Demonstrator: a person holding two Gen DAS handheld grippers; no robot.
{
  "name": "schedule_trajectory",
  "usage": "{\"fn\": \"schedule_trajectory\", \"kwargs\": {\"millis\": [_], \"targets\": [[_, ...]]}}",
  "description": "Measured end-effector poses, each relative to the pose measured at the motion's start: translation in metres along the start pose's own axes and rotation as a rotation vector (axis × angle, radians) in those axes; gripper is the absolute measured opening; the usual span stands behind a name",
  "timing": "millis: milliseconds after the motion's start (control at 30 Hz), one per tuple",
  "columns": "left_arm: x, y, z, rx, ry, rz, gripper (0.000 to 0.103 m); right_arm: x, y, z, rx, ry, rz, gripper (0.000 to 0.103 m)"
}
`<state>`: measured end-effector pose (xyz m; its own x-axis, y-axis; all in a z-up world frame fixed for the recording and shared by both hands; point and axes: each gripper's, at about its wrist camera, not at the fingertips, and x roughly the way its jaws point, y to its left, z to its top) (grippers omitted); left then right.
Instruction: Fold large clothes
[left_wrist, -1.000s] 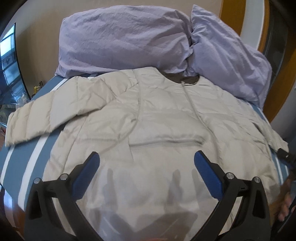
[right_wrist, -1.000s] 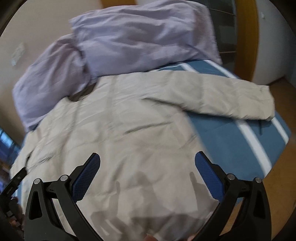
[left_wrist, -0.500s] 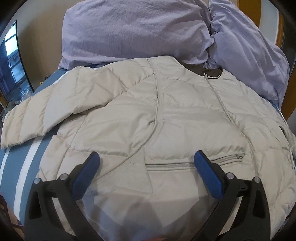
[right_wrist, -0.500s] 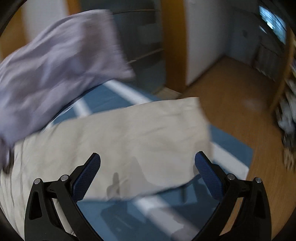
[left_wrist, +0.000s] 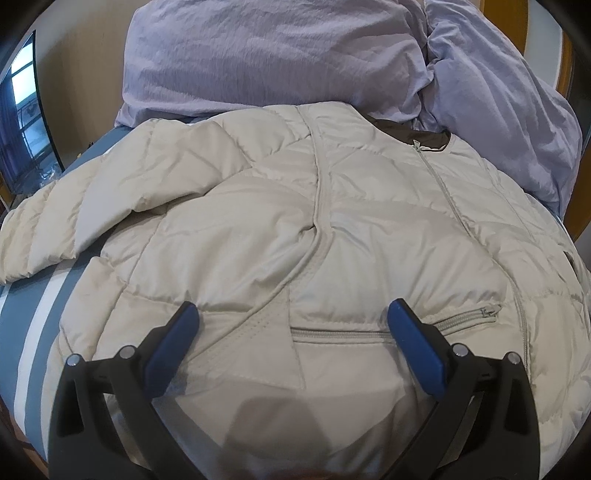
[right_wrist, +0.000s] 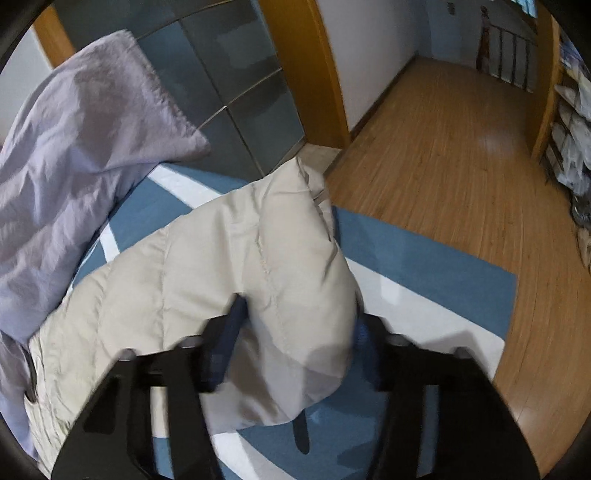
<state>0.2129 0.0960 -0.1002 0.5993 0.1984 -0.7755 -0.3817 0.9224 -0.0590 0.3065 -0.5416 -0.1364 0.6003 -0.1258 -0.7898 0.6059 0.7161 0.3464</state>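
Right wrist view has your right gripper (right_wrist: 295, 332) low in the middle of the frame. Its jaws have just been closing, and the blue pads now pinch the puffy end of the sleeve (right_wrist: 288, 266) of the beige quilted puffer jacket (right_wrist: 122, 314), so you've got hold of it. That sleeve runs up toward the frame's centre over the blue bedspread with white stripes (right_wrist: 424, 266), wooden floor (right_wrist: 461, 147) off to the upper right.

Left wrist view shows the jacket's zipped front spread flat across the middle of the frame, collar up top against the crumpled lilac pillows (left_wrist: 295, 55). Your left gripper (left_wrist: 291, 321) hangs wide open at the bottom, over the pocket zip, gripping nothing.

So I'd say you're on the first sleeve fold. Next you probably want to carry that sleeve across onto the chest, and keep the left one ready to pin the body so it doesn't slide.
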Motion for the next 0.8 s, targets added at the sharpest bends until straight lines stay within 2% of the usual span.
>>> {"fn": "schedule_trajectory", "kwargs": {"millis": [33, 133, 267, 467, 667, 800], "targets": [[0.0, 0.0, 0.0, -0.001, 0.0, -0.001, 0.101, 0.0, 0.002, 0.0, -0.003, 0.006, 0.013, 0.031], [0.0, 0.0, 0.0, -0.004, -0.001, -0.004, 0.101, -0.008, 0.01, 0.003, -0.019, -0.017, 0.001, 0.022], [0.002, 0.002, 0.0, -0.014, -0.001, -0.018, 0.101, -0.028, 0.035, 0.008, -0.069, -0.076, -0.007, 0.02], [0.003, 0.005, 0.0, -0.028, 0.002, -0.039, 0.101, -0.066, 0.112, 0.002, -0.234, -0.154, 0.094, 0.02], [0.003, 0.01, -0.001, -0.047, 0.001, -0.067, 0.101, -0.085, 0.214, -0.042, -0.435, -0.146, 0.212, 0.02], [0.003, 0.01, -0.001, -0.049, 0.0, -0.07, 0.101, -0.084, 0.282, -0.088, -0.566, -0.084, 0.298, 0.02]]}}
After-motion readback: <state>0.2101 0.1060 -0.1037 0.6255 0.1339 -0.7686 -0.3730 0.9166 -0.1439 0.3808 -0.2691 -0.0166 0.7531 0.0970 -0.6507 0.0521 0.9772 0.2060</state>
